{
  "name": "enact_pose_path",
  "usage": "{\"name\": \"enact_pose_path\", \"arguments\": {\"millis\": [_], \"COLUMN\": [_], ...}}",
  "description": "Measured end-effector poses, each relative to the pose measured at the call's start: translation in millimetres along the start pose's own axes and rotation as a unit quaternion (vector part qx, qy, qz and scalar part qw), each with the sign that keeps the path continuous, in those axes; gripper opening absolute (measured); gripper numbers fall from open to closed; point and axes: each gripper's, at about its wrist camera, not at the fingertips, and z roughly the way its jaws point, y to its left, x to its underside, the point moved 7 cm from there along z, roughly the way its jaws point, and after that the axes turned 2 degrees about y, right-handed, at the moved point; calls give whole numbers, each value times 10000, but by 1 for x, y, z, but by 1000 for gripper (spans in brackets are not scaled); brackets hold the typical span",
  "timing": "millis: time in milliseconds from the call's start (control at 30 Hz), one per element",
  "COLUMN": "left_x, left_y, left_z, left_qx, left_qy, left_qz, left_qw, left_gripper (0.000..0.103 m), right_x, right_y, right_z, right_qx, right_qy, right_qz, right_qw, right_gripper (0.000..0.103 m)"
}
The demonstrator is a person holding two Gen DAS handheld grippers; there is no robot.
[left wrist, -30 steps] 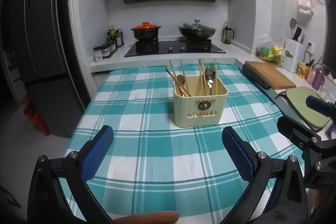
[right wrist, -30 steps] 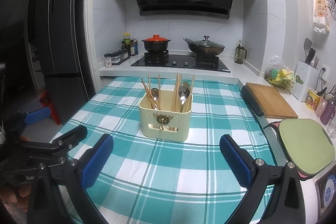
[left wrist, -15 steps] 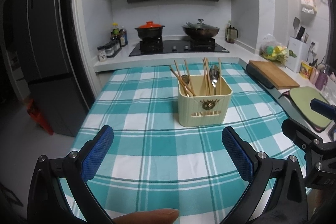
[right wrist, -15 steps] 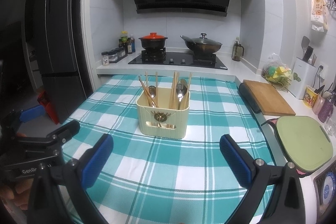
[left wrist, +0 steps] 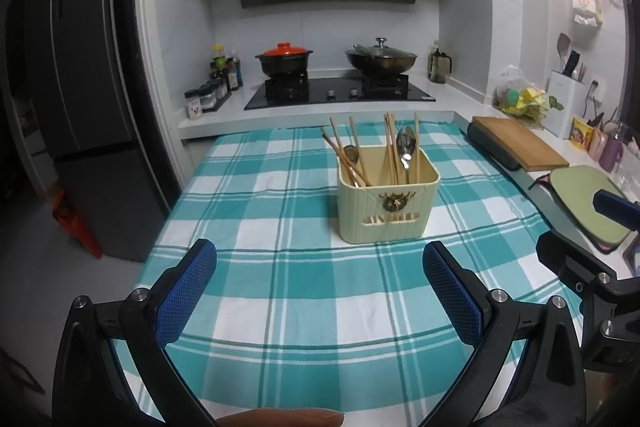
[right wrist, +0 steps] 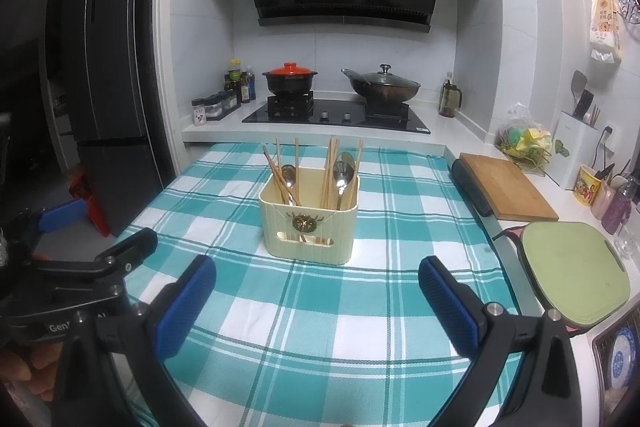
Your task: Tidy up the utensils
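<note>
utensil holder [left wrist: 386,205] ahead, clear of left claw [left wrist: 320,293]

Chopsticks [left wrist: 390,147] and spoons [left wrist: 405,145] stand in holder [left wrist: 388,211] on tablecloth [left wrist: 280,267].

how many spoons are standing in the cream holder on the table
2. One spoon stands in the left part of the cream utensil holder among slanted chopsticks; the other spoon stands in the right part beside upright chopsticks. More could be hidden below the rim.
</note>
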Motion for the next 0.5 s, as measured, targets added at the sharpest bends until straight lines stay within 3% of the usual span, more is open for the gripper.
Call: {"name": "enact_pose_path", "arguments": {"millis": [500], "left_x": [0], "left_y": [-7], "left_z": [1], "left_qx": [18], "left_qy": [70], "left_qz": [50], "left_qw": [10000], "left_gripper": [103], "right_x": [4], "right_y": [-5], "right_z": [0], "right_qx": [43], "right_qy": [62], "right_qz": [49], "right_qw": [10000], "right_gripper": [103]}}
